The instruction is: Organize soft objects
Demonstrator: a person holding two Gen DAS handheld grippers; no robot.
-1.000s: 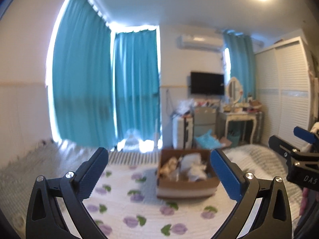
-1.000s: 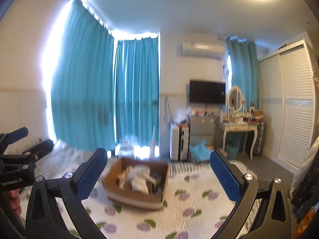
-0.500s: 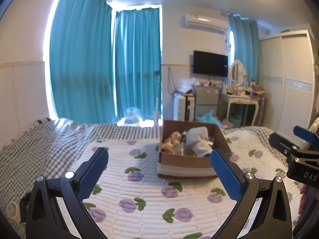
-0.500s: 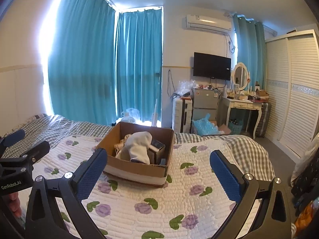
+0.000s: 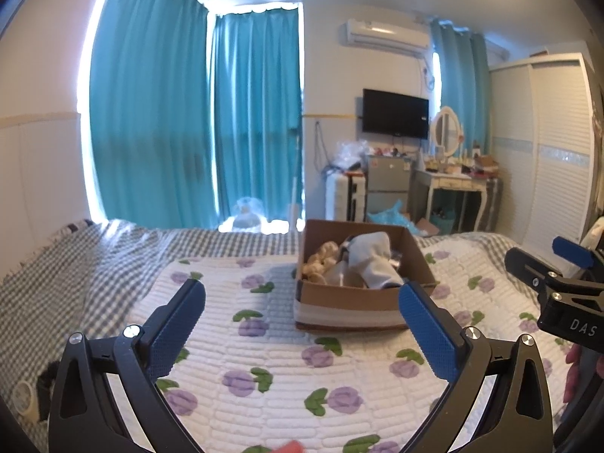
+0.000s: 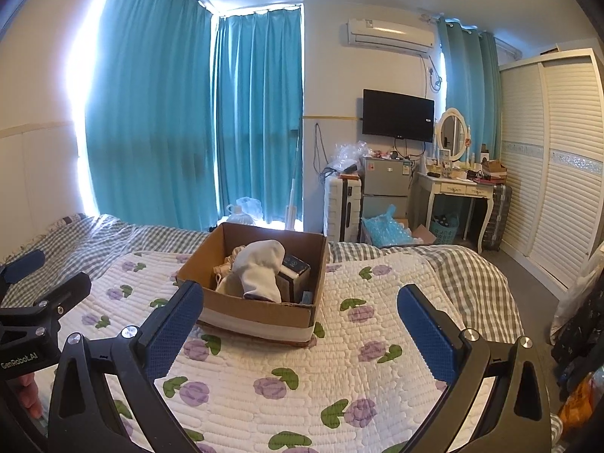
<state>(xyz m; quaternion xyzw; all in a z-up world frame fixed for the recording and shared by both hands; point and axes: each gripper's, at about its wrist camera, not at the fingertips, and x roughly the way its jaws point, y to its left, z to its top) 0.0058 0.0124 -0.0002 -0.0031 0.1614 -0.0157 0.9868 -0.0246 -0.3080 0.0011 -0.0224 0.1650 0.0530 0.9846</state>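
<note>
A cardboard box (image 5: 351, 302) (image 6: 260, 313) stands on the white quilt with purple flowers (image 5: 264, 358) (image 6: 339, 370). It holds a white-grey soft item (image 5: 372, 260) (image 6: 260, 268), a beige plush (image 5: 321, 260) and a dark small box (image 6: 296, 266). My left gripper (image 5: 302, 324) is open and empty, short of the box. My right gripper (image 6: 300, 324) is open and empty, in front of the box's right corner. Each gripper shows at the edge of the other's view.
A grey checked blanket (image 5: 75, 260) covers the bed's left and far side. Beyond the bed stand teal curtains (image 6: 188, 113), a small fridge (image 6: 385, 188), a dressing table (image 6: 460, 188) and a white wardrobe (image 6: 558, 170). A red scrap (image 5: 290, 447) lies at the bottom edge.
Both views tilted down from the ceiling onto the bed, then steadied. The box now sits sharp and slightly closer. Both grippers stayed open.
</note>
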